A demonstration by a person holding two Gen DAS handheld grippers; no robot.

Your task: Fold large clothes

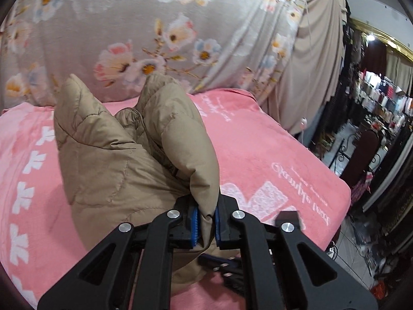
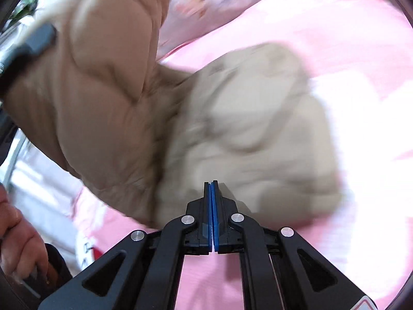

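Here, line by line:

Left gripper (image 1: 206, 223): I pinch a fold of the jacket (image 1: 124, 155) between my blue pads (image 1: 195, 226); the fabric fills the gap between them.

Right gripper (image 2: 211, 214): my pads (image 2: 215, 214) meet face to face with nothing between them. The jaws sit low in front of the jacket's pale mass; whether they touch it I cannot tell, as this view is blurred.

Jacket, left view: tan, quilted, puffy. It rises from my jaws in two bulging lobes, lifted off the blanket (image 1: 271, 155), with more of it hanging down under the gripper.

Jacket, right view (image 2: 108, 98): the darker tan part stands up at the left; the lighter part (image 2: 253, 129) lies bunched on the blanket (image 2: 335, 38), right of it and joined to it.

Blanket: pink, with white patterns and white script, spread across the bed under everything.

Sheet (image 1: 155, 25): grey with flowers, hanging behind the bed.

Hand (image 2: 18, 235): bare, at the lower left edge of the right view, closed around a dark handle.

Room: shelves and clutter to the right of the bed in the left view.
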